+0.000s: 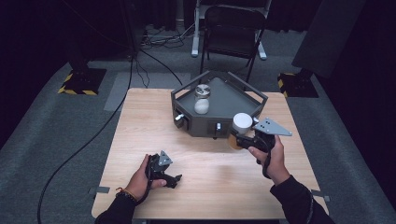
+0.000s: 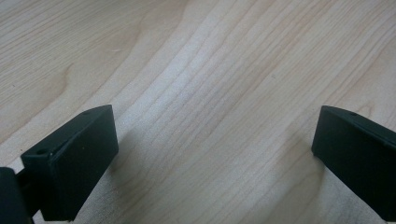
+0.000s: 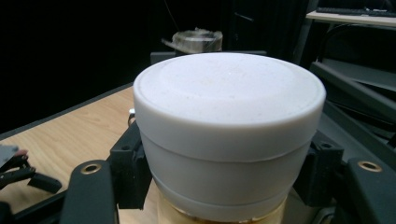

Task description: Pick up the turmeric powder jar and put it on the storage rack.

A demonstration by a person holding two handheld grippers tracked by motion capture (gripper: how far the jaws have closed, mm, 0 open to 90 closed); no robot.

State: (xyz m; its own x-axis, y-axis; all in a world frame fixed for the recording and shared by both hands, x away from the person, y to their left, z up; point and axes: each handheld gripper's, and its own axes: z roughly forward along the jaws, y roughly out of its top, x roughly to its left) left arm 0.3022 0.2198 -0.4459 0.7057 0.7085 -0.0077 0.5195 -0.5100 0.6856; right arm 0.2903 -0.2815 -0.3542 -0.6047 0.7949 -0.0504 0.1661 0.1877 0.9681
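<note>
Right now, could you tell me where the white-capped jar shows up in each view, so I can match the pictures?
High view: the white-capped jar sits right of centre, clamped in the right gripper, just in front of the grey tray.
Left gripper view: bare wooden table between open jaws; no jar here.
Right gripper view: the jar is dead centre, squeezed between the jaws.
Shared landmark: the light wooden table, also at lower left in the right gripper view.

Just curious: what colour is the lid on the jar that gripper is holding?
White; the lid shows best in the right gripper view, clamped in the right gripper.
</note>
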